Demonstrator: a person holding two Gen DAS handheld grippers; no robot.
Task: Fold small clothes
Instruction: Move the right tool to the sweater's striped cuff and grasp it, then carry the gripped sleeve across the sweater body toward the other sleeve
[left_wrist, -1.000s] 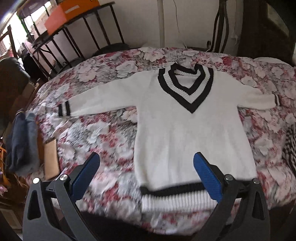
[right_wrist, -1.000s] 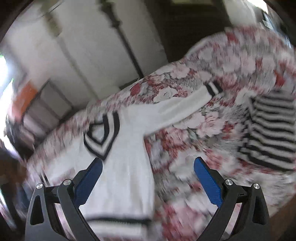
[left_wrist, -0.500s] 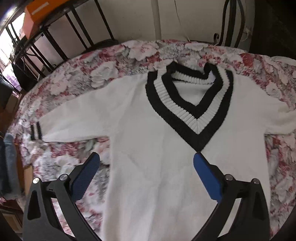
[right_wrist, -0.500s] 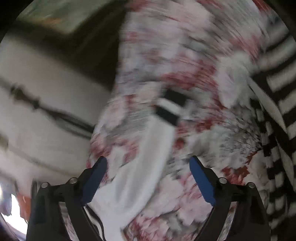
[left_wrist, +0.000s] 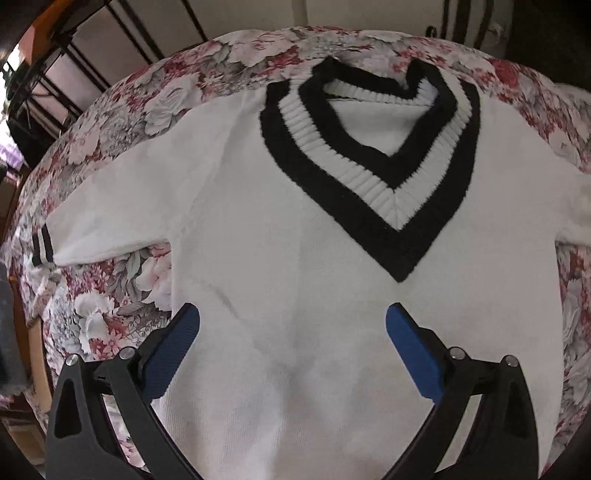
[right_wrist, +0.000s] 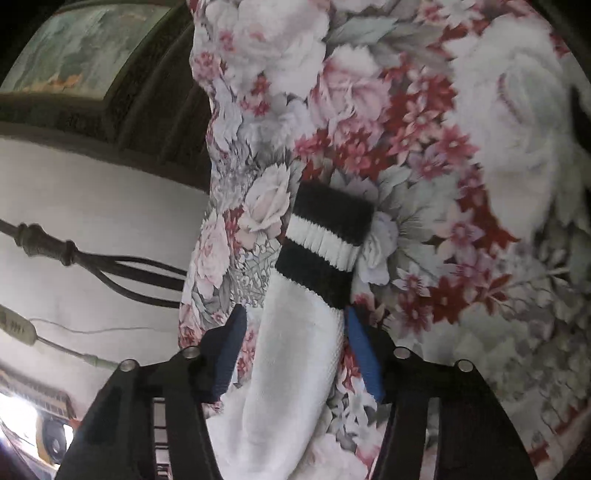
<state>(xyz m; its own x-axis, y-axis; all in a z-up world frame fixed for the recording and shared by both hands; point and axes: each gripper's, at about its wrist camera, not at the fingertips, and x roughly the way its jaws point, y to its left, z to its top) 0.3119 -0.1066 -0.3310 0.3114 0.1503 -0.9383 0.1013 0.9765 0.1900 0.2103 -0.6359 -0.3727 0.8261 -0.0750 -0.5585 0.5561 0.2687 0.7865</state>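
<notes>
Sweater, white and soft, lies flat on the flowery bed cover; in the left wrist view the left gripper hangs over its middle, fingers wide apart and holding nothing. Only the right wrist view shows the striped cuff, where the right gripper is closing around the sleeve, a good spot to grab such light, floppy cloth.

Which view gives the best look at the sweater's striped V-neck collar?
The left wrist view. The collar sits there whole and sharp on the white sweater, spread flat on the floral cover above the open left gripper. The right wrist view shows no collar, only one sleeve between the closing right gripper and its striped cuff.
</notes>
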